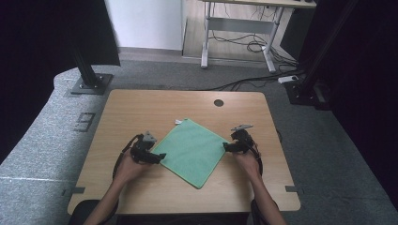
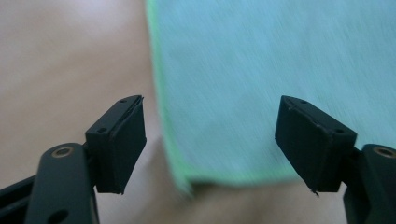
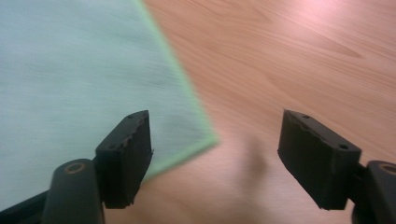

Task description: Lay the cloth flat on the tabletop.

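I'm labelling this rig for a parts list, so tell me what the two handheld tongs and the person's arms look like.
Both tongs, left and right, are black, each with a grey three-cornered plate on top and a dark cable looping back past the wrist. Up close, the flat rectangular pads are matt black with small screw holes, on arms with brass-ringed pivots. The forearms show no sleeves.

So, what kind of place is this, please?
Probably a lab or office set up for recording. A light wooden table stands on grey carpet between black frame posts, with a height-adjustable desk and loose cables behind. A green cloth lies on the table.
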`<state>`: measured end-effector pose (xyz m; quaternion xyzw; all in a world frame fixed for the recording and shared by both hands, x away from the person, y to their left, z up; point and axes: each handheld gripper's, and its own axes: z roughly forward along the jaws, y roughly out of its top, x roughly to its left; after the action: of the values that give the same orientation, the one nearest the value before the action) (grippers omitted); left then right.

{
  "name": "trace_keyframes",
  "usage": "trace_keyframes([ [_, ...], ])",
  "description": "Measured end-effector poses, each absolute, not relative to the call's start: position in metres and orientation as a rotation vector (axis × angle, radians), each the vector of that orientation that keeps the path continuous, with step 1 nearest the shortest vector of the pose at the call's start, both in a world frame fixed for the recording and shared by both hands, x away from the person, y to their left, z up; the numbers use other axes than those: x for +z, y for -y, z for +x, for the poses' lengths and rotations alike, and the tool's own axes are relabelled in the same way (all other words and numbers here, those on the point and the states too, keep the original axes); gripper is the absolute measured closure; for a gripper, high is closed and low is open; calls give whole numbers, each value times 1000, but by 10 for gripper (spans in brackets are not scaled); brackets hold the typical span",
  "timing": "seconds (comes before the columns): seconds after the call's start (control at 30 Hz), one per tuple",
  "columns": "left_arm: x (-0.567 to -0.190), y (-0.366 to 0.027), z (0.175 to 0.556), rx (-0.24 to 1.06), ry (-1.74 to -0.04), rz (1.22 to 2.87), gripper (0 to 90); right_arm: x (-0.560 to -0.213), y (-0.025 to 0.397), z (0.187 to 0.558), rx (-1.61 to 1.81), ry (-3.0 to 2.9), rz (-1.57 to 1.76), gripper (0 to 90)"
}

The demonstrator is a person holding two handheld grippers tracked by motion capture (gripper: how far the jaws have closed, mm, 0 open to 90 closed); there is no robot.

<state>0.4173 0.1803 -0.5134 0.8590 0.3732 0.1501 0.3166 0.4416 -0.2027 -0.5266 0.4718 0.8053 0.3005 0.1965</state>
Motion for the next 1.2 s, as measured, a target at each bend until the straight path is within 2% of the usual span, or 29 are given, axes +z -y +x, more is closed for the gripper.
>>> trace_keyframes([
  [0.17, -528, -175, 458, 441, -1056, 2287, 245, -525, 176, 397, 922, -2344, 1245, 181],
  [0.27, -536, -175, 461, 425, -1090, 2264, 239, -536, 164, 389, 847, -2406, 1235, 182],
  [0.3, -536, -176, 458, 421, -1100, 2263, 245, -539, 163, 391, 809, -2406, 1229, 155],
  [0.4, -534, -178, 449, 431, -1096, 2286, 232, -538, 168, 398, 793, -2374, 1267, 182],
  [0.53, -534, -177, 418, 419, -1060, 2310, 226, -537, 180, 432, 739, -2306, 1312, 178],
  [0.67, -535, -172, 403, 401, -1040, 2315, 218, -538, 178, 450, 750, -2291, 1309, 179],
  [0.8, -535, -169, 402, 405, -1030, 2319, 209, -538, 178, 457, 764, -2285, 1316, 179],
  [0.83, -535, -171, 406, 413, -1052, 2308, 180, -539, 180, 458, 780, -2292, 1331, 186],
  [1.2, -539, -176, 413, 376, -1083, 2261, 184, -543, 189, 456, 853, -2277, 1365, 176],
])
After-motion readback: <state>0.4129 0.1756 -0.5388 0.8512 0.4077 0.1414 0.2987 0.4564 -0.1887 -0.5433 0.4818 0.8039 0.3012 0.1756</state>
